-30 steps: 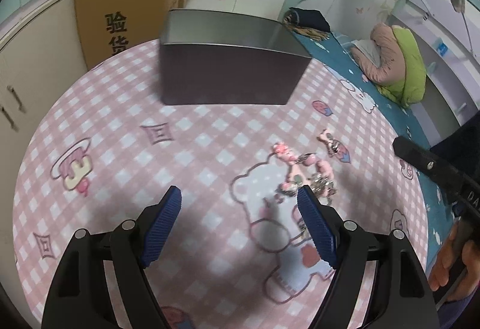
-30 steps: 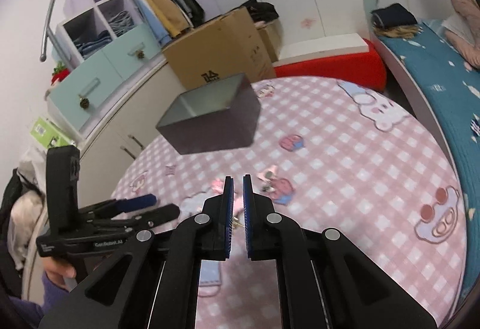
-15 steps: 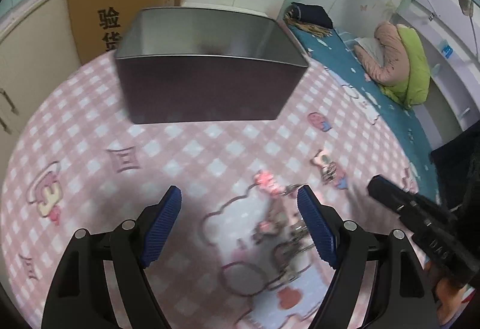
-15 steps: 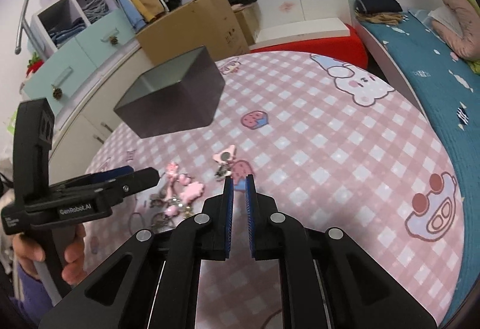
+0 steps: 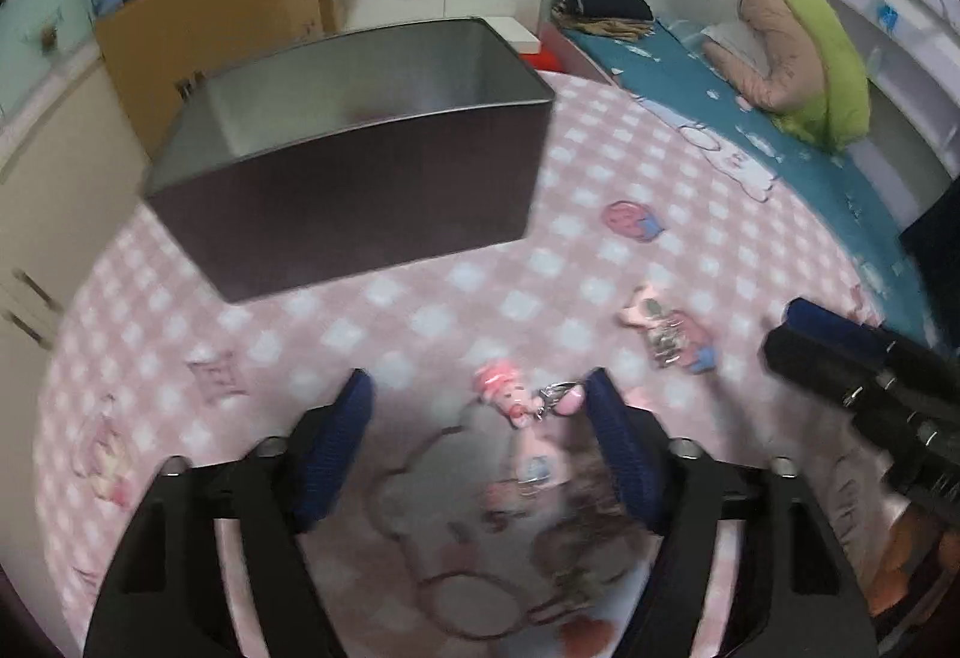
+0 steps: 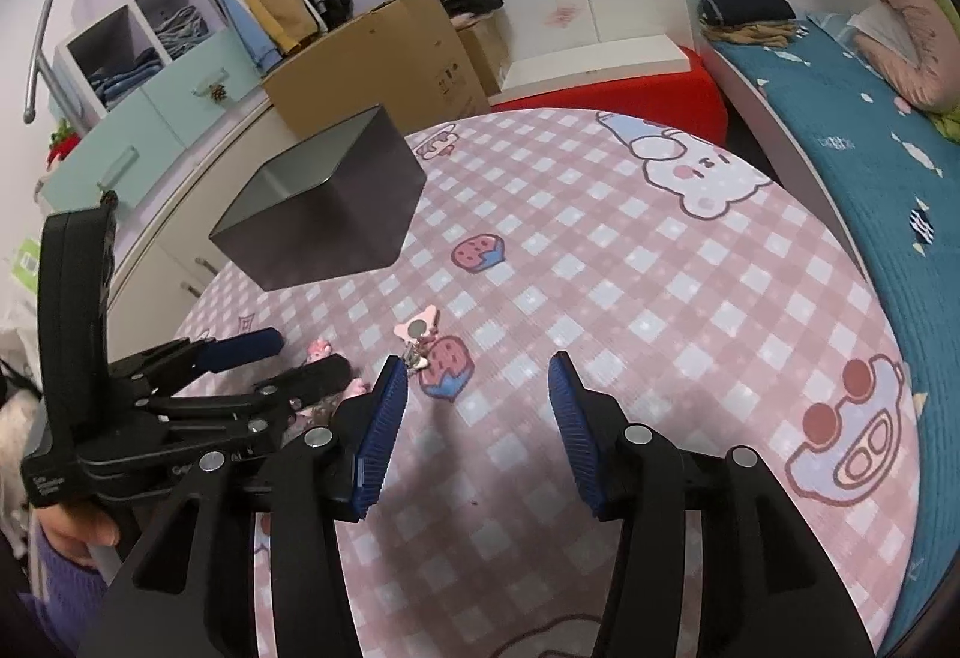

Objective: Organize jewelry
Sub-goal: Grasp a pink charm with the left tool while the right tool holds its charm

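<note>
We see our left gripper [image 5: 480, 412] spread wide over a blurred heap of jewelry [image 5: 528, 454] on the table [image 6: 660, 268], gripping nothing. Our right gripper [image 6: 477, 388] is wide open and empty, near a pink charm [image 6: 420, 334]. The box [image 5: 360, 166] stands beyond.

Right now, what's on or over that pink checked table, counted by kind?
Black blue-padded grippers: 2 (left gripper, right gripper)
Open dark metal box: 1
Lone pink bear charm: 1
Tangled pile of pink trinkets: 1, pieces uncountable
Total: 5
</note>
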Available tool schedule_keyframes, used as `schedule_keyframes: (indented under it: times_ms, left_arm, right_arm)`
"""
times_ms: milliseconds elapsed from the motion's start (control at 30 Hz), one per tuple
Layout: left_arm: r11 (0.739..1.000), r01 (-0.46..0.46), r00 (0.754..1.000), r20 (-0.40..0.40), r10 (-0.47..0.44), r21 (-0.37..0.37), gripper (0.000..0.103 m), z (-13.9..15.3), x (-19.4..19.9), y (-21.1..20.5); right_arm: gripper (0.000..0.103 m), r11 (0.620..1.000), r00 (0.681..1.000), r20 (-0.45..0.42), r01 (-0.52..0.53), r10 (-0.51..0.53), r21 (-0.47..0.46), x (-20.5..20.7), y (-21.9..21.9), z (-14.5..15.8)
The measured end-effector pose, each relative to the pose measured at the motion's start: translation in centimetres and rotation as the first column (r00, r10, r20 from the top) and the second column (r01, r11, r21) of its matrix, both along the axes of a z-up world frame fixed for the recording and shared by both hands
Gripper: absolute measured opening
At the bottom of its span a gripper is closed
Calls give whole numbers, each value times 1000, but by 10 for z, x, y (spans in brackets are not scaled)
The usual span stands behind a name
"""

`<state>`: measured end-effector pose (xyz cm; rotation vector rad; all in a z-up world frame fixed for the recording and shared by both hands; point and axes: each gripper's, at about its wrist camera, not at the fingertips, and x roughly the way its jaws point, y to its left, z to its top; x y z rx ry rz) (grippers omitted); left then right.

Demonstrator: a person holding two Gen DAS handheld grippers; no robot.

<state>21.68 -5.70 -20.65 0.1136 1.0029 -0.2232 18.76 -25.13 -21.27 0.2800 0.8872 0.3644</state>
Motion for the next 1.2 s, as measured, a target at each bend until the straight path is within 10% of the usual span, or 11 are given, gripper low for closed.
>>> schedule_keyframes:
  times_ms: [633,900,1200]
  left_arm:
    - [1000,-16,998,58,15,13,25,2,-10,44]
    - [990,13,999,44,-7,-141,0,19,-16,69]
    - [986,-20,1000,-5,20,-164,0,5,-18,82]
  right_arm:
    - [54,988,999,5,-51,53,-148,8,34,-4]
    - [53,956,992,23,-116,126,-271,14,64,-6]
    - [23,932,986,23,-149,165,-332,18,78,-8]
